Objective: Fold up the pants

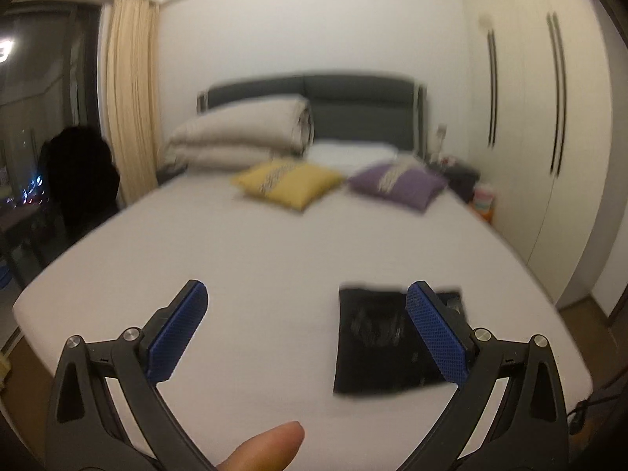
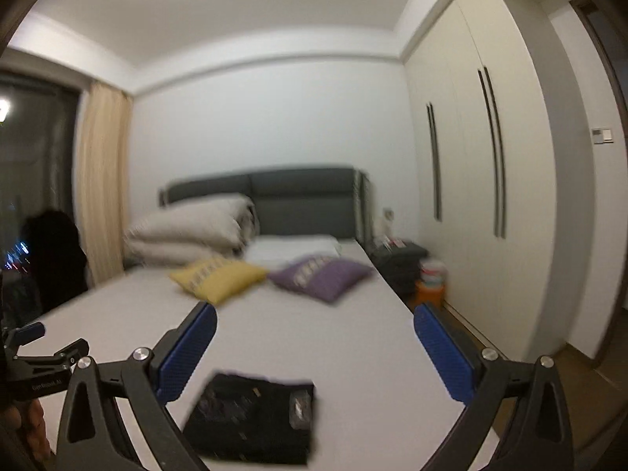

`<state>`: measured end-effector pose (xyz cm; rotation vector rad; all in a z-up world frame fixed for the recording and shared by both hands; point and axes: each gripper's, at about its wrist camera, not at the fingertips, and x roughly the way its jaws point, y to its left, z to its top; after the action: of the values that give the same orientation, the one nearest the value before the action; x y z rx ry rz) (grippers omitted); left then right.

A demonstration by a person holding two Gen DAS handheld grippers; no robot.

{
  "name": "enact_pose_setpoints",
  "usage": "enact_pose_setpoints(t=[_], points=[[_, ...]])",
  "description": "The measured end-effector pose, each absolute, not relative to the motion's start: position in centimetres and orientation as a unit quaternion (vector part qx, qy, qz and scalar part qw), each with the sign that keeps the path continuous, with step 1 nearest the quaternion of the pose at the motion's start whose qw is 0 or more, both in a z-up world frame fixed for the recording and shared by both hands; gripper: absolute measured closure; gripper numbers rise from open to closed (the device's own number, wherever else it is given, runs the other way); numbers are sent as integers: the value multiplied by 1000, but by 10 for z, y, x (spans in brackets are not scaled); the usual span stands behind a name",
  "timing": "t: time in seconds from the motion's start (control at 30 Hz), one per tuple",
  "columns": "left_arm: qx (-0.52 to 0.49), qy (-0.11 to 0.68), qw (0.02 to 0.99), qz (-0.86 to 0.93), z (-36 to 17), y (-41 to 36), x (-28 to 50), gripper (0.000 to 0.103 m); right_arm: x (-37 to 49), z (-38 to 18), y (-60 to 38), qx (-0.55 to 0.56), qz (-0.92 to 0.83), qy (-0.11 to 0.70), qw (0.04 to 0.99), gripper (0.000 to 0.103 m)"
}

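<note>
The black pants (image 1: 376,345) lie folded into a compact rectangle on the white bed (image 1: 274,251), near its front right edge. They also show in the right wrist view (image 2: 255,420), low and left of centre. My left gripper (image 1: 306,314) is open and empty, raised above the bed with the pants behind its right finger. My right gripper (image 2: 314,337) is open and empty, raised above the bed with the pants below it. Part of the left gripper (image 2: 39,353) shows at the left edge of the right wrist view. Both views are motion-blurred.
A yellow cushion (image 1: 286,182) and a purple cushion (image 1: 396,184) lie near the grey headboard (image 1: 353,106), beside a folded beige duvet (image 1: 239,137). White wardrobe doors (image 2: 471,180) stand right of the bed. A dark chair (image 1: 78,172) and window are left.
</note>
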<state>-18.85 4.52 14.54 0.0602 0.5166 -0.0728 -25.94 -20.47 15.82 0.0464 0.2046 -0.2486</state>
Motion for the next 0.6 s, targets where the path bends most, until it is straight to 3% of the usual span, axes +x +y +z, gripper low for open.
enact_pose_setpoints(t=[0.3,0.6], points=[[27,381,924,-38,68,26,-160,0,-226,95,-197,58,-118,254,958,0],[32,398,916,-34,33,14,-140,0,-218,60,-184,50,-125,322,937,0]])
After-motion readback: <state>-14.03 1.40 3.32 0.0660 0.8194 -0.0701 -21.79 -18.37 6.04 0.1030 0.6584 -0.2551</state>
